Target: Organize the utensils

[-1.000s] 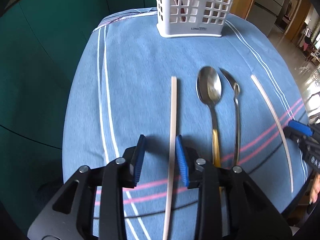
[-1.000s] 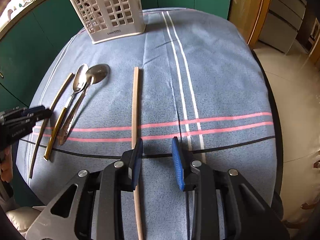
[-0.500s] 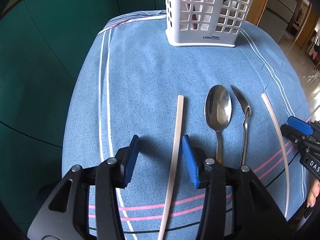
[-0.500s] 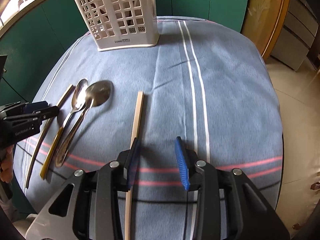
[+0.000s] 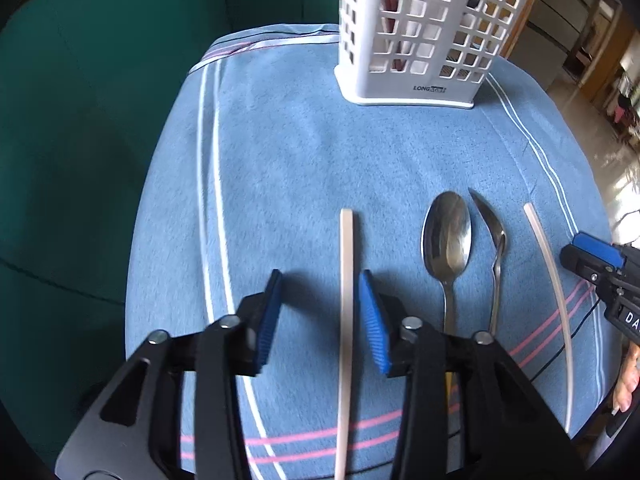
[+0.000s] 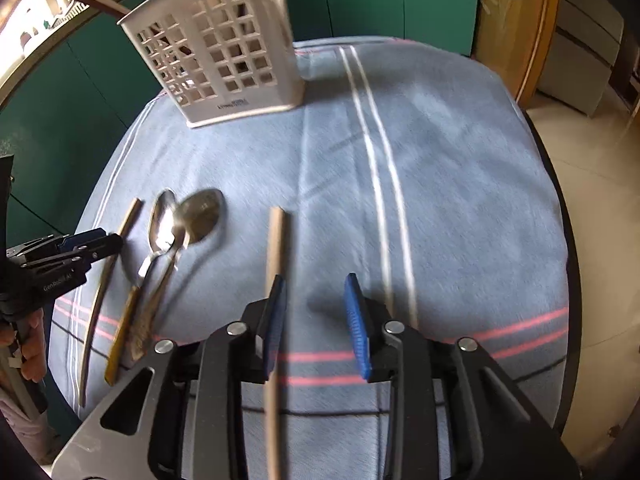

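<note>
The left gripper (image 5: 320, 312) points steeply down at a blue striped cloth (image 5: 300, 168), its blue pads apart and clamping nothing. A pale chopstick (image 5: 346, 300) lies flat on the cloth between the pads, close beside the right-hand pad; whether it touches that pad cannot be told. To the right of this gripper lie a large spoon (image 5: 447, 236) and a smaller spoon (image 5: 496, 248), side by side, then a second pale chopstick (image 5: 556, 300) beyond them. The right gripper (image 6: 316, 316) is likewise released, pads apart with bare cloth between them. That second chopstick passes along the outer face of its left-hand finger, not within the gap. Well ahead of both grippers a white lattice utensil holder (image 5: 420, 40) stands upright on the far part of the cloth, with a dark handle (image 6: 100, 2) protruding from its top. Part of a hand (image 5: 628, 384) shows at the right edge of the left wrist view.
</note>
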